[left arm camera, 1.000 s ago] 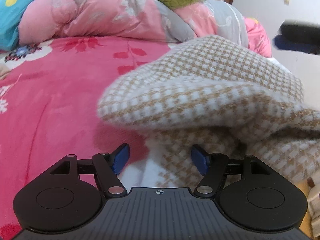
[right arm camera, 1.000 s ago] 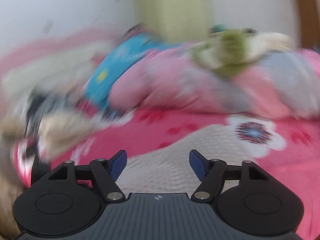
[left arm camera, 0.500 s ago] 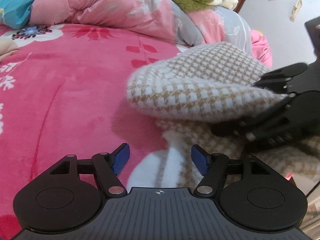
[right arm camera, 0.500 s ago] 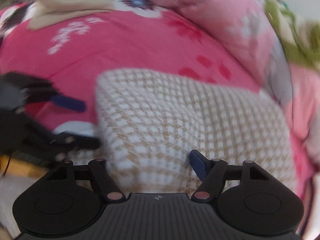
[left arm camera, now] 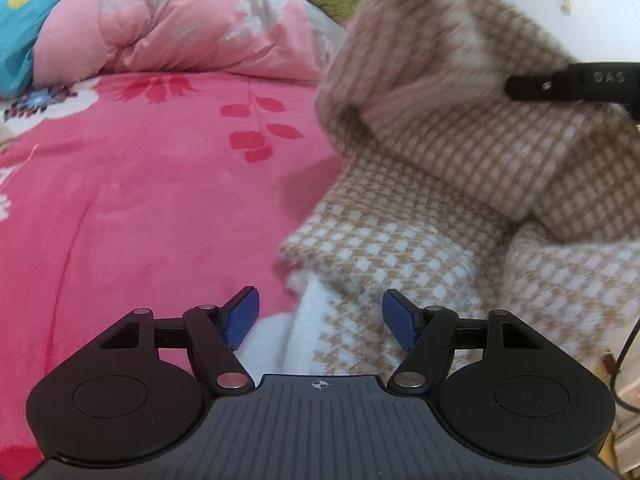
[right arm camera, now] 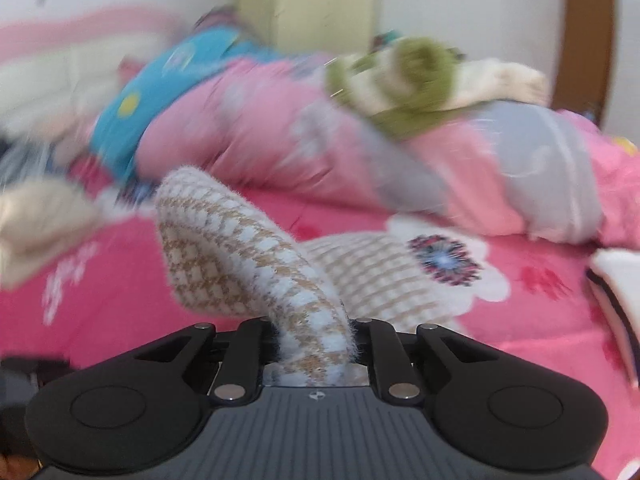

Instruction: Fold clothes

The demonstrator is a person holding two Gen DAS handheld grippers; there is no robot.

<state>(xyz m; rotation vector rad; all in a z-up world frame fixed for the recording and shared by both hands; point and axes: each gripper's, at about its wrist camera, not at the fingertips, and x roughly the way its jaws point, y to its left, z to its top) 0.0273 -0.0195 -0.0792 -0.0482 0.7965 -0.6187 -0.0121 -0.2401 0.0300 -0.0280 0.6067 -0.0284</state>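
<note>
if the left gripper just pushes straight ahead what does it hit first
Most likely the checked knit garment: its lower fold lies just ahead of the open left gripper, on the pink bedspread. Depth is uncertain.

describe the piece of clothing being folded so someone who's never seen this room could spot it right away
Start at the bed's bright pink floral sheet. On its near edge lies a fuzzy tan-and-white houndstooth knit garment, one fold pinched by the right gripper. It is the only checked fabric here.
</note>
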